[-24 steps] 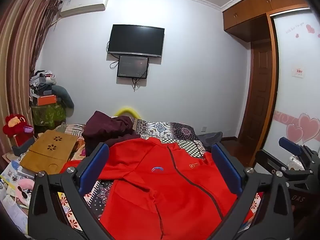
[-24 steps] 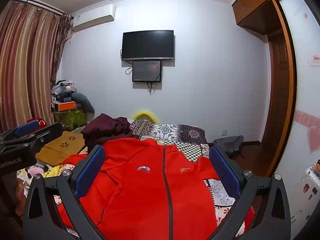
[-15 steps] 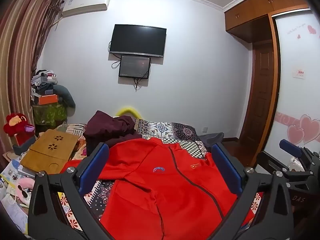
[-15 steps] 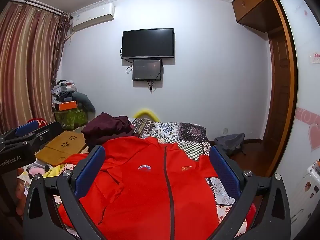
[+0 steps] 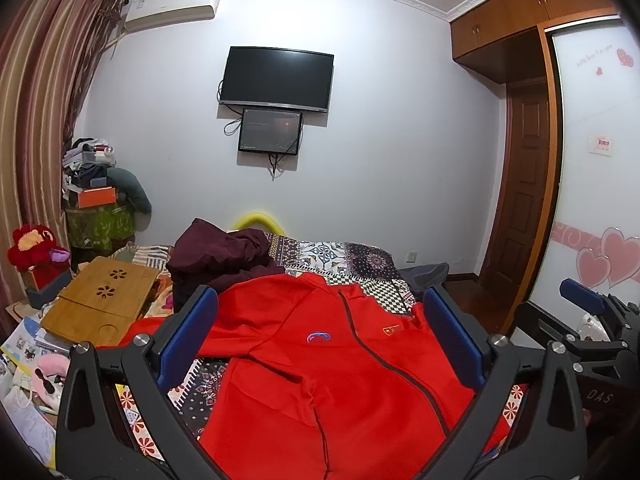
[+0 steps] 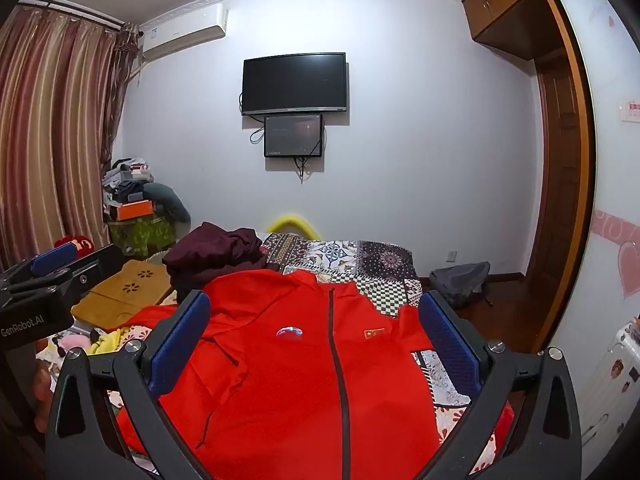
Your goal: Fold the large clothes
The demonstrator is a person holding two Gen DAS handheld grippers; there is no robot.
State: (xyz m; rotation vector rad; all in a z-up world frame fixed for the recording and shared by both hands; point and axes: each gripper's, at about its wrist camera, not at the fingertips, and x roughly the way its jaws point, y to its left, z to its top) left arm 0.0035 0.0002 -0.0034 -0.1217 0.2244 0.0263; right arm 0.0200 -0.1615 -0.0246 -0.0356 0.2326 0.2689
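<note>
Nothing has moved: both hand-held grippers gape above red jacket (image 5: 320,380), maroon clothes (image 5: 220,252) behind.

White-walled bedroom (image 5: 400,140) with mounted television (image 5: 277,80) and striped curtains (image 6: 52,128).

Left gripper (image 5: 320,332): jaws fully spread, nothing between the blue pads (image 5: 188,336). It points forward and slightly below level. Fingers enter its own view from 7 and 5 o'clock.

Right gripper (image 6: 316,332): jaws fully spread, nothing clamped. Same slightly downward pitch. In the left view it shows at 3 o'clock; in the right view the left gripper shows at 9 o'clock. The two units sit side by side, apart.
</note>
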